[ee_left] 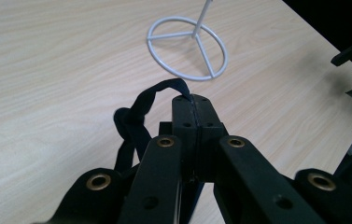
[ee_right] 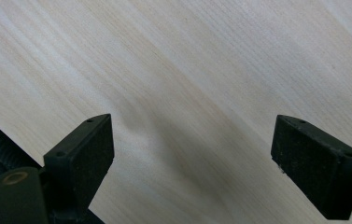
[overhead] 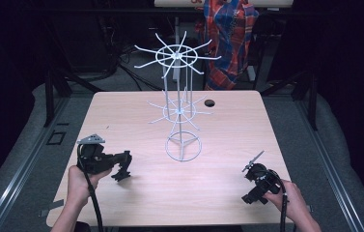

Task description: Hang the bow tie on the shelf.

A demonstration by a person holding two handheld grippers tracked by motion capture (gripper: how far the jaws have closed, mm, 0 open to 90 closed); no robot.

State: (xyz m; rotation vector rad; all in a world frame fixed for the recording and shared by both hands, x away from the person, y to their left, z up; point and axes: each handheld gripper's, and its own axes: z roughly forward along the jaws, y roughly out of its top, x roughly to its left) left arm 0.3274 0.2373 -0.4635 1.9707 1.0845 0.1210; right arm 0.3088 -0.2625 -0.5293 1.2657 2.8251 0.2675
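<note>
A pale wooden table (overhead: 121,121) stands on grey carpet (overhead: 35,125) in darkness.

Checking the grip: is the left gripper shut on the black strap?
Shut: the left gripper has both jaws pressed together, pinching the black strap.

Black strap (ee_left: 145,105) between closed fingers (ee_left: 185,121)

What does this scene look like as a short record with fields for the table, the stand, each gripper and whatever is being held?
table: light wood table, round hole near its far edge
stand: white wire stand with two tiers of hooks, upright near the middle on a ring base
left gripper: left gripper, jaws shut on a dark strap
held item: dark strap, looped, hanging off to the side of the jaws
right gripper: right gripper, jaws wide open, nothing between them, over bare wood
background: plaid cloth behind the table
</note>
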